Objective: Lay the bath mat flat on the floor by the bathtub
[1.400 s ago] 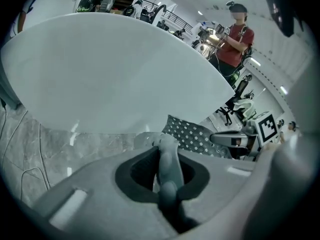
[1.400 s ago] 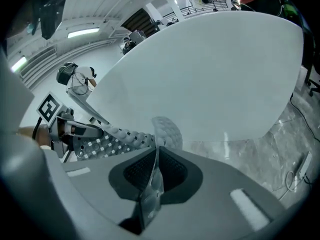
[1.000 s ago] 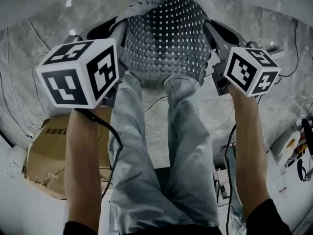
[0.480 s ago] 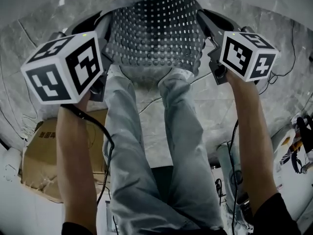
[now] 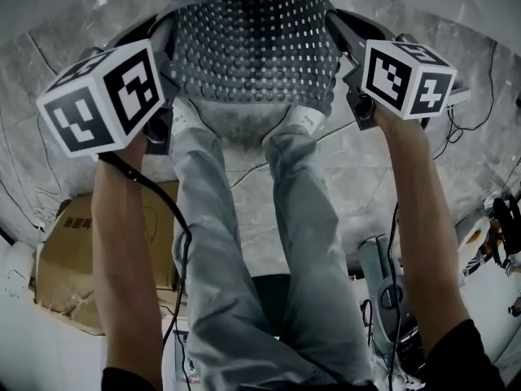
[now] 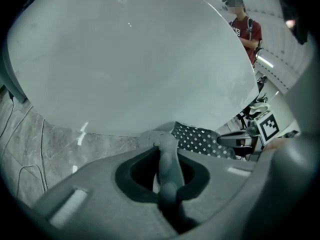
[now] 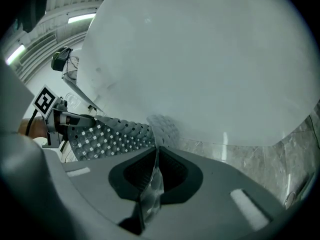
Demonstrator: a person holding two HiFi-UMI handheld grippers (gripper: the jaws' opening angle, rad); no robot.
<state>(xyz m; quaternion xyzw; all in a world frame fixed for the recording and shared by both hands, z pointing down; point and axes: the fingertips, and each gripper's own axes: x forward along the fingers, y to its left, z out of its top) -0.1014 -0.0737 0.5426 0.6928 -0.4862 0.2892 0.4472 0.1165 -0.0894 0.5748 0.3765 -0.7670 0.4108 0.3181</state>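
The left tongs [image 6: 167, 156] are clamped on one side edge of the bath mat [image 5: 252, 47]. The right tongs [image 7: 151, 176] are pinched on the opposite edge. In the head view the grey perforated mat hangs spread between them at 12 o'clock, above the marble floor [image 5: 370, 190]. The white bathtub [image 6: 130, 59] lies just beyond it.

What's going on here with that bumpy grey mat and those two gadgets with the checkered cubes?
A person has a hand-held gripper in each hand, and both grip the same grey bath mat. The left gripper is shut on one side edge and the right gripper on the opposite one. The mat is spread between them, in front of the person's legs, over the marble floor beside the white bathtub. It isn't lying flat yet.
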